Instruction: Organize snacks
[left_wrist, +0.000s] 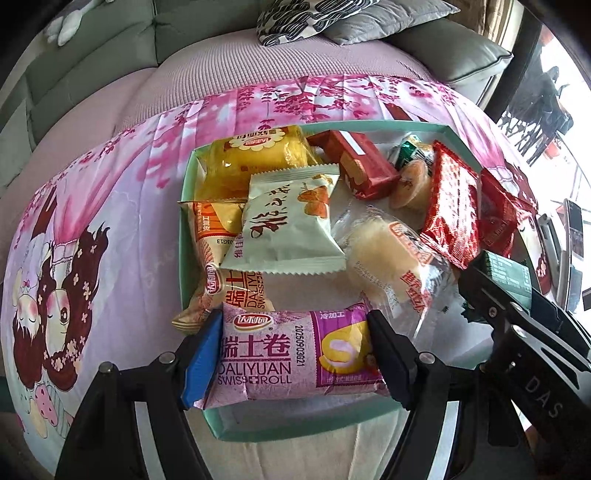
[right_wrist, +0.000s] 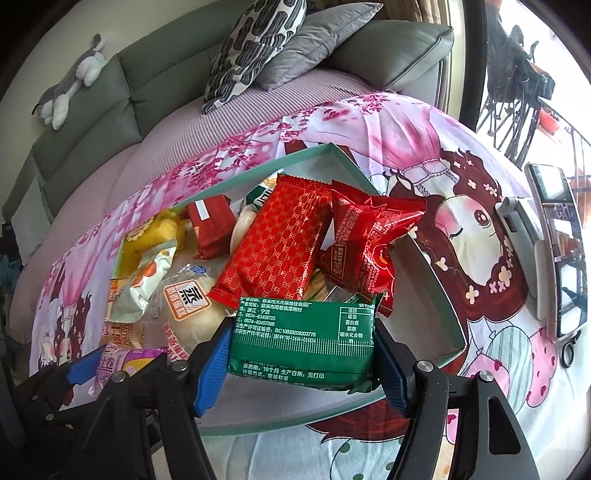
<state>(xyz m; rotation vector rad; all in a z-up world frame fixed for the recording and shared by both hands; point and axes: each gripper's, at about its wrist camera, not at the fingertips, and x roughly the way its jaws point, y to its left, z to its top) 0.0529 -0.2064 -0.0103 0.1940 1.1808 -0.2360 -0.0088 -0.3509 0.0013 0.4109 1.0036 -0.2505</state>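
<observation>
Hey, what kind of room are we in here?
Probably a home living room: a grey-green sofa with throw pillows, a plush toy on its backrest, and a cartoon-print cloth under the snack box.

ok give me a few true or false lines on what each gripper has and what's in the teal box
1. The left gripper is closed on a purple Swiss roll pack. True.
2. The right gripper holds a yellow pack. False: it grips a green pack.
3. The teal box is empty. False: several snacks lie in it, among them a white pack and a red patterned pack.
4. The box sits on a pink cartoon-print cloth. True.
5. The patterned pillow lies inside the box. False: it rests on the sofa behind.
</observation>
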